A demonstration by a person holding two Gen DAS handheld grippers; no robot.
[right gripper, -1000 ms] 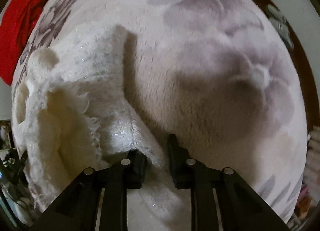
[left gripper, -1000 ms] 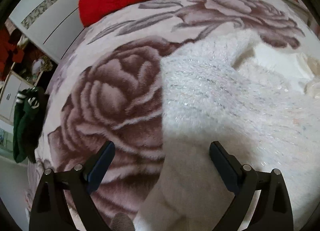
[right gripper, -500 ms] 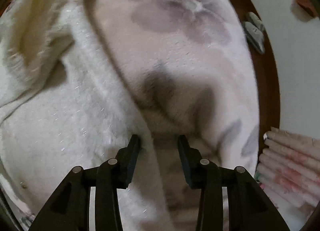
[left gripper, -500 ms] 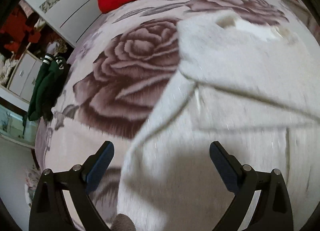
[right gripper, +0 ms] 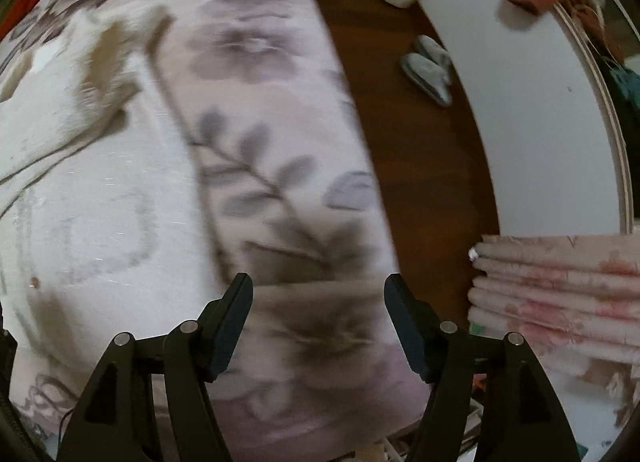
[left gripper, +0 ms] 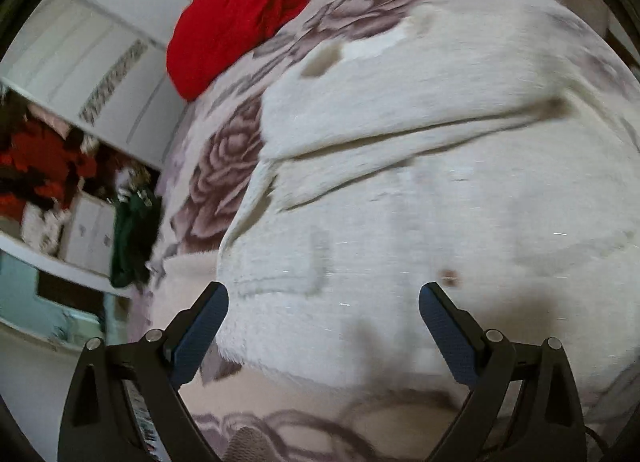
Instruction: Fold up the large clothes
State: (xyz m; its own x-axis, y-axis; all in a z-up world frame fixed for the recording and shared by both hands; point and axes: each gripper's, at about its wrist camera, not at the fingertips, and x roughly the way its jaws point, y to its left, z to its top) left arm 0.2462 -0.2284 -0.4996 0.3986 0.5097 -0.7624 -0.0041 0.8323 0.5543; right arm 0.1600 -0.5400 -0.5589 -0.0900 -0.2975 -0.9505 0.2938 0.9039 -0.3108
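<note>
A large fuzzy white garment [left gripper: 420, 190] lies spread on a bed with a rose-patterned blanket [left gripper: 224, 170]; a fold crosses its upper part. My left gripper [left gripper: 322, 316] is open and empty above the garment's near hem. In the right wrist view the garment [right gripper: 92, 190] lies at the left, its edge beside the leaf-patterned blanket [right gripper: 280, 166]. My right gripper [right gripper: 318, 310] is open and empty over the blanket, just right of the garment's edge.
A red cloth heap [left gripper: 240, 10] lies at the bed's far end. A green garment [left gripper: 132, 234] hangs left of the bed by white cabinets [left gripper: 80, 62]. Right of the bed are brown floor, slippers [right gripper: 428, 66] and a stack of folded pink fabric [right gripper: 560, 302].
The right gripper let go of the white garment, opened wide and moved right over the blanket. Both grippers pulled back from the bed, so more of the garment shows, now lying flatter.
</note>
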